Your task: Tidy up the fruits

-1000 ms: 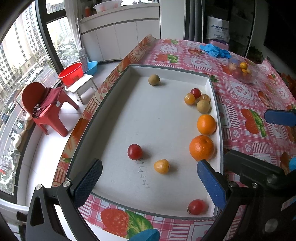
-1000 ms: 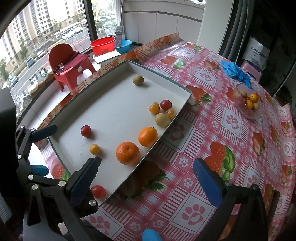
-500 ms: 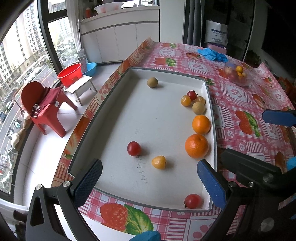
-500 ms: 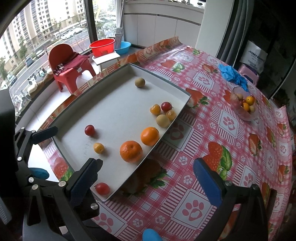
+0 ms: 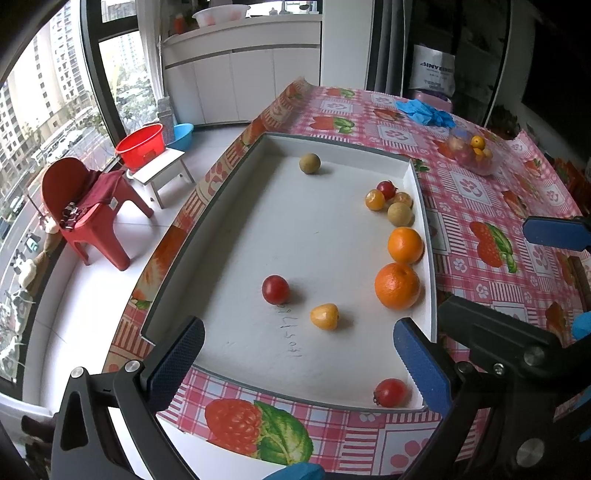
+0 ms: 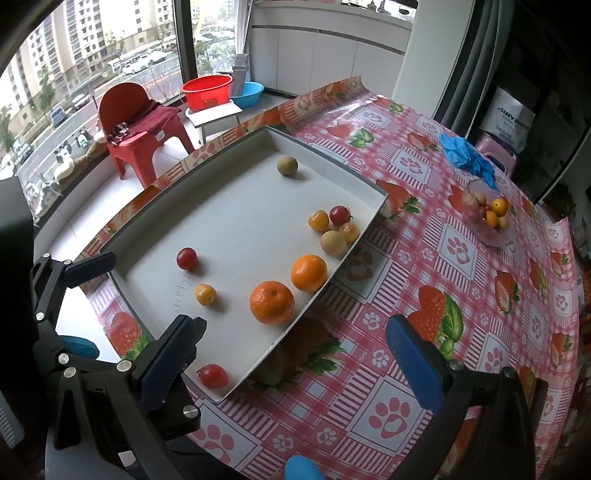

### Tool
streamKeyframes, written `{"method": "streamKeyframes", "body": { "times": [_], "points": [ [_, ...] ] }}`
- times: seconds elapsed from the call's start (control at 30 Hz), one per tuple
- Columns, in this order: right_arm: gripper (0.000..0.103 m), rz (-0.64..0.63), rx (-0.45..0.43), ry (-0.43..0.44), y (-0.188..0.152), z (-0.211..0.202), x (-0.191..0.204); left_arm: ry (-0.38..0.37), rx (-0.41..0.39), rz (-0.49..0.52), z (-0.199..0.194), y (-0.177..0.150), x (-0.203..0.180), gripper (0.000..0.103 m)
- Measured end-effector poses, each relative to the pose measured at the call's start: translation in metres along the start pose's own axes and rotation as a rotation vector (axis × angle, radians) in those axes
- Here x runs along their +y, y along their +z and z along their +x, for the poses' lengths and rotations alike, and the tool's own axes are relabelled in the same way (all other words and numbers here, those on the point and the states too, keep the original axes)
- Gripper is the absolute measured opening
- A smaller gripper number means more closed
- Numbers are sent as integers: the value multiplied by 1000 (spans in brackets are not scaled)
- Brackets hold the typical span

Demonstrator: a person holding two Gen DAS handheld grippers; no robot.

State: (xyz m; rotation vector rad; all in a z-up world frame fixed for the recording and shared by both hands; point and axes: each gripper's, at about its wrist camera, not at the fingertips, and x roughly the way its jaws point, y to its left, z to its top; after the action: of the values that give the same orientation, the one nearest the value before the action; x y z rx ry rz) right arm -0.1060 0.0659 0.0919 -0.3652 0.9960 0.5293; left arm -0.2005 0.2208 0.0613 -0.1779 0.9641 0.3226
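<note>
While both hand-held grippers gape empty, white tray (image 5: 419,192) holds two oranges (image 5: 397,285), tomatoes; glass bowl (image 6: 489,234) holds small fruits.

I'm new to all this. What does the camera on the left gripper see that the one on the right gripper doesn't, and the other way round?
Only the left wrist view shows the white basin on the far counter and the right gripper's blue pad from the side.

Only the right wrist view shows parked cars on the street outside and the left gripper's arm from the side.

Both show the white tray of loose fruit, including the two oranges, the glass bowl, blue gloves and red chair.
</note>
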Motion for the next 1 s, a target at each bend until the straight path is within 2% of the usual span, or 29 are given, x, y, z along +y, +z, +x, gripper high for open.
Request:
{"method": "streamKeyframes", "body": {
  "times": [1.0],
  "points": [
    [103, -8, 22, 11, 4, 16, 8, 22, 23, -22, 15, -2, 9, 103]
  ]
}}
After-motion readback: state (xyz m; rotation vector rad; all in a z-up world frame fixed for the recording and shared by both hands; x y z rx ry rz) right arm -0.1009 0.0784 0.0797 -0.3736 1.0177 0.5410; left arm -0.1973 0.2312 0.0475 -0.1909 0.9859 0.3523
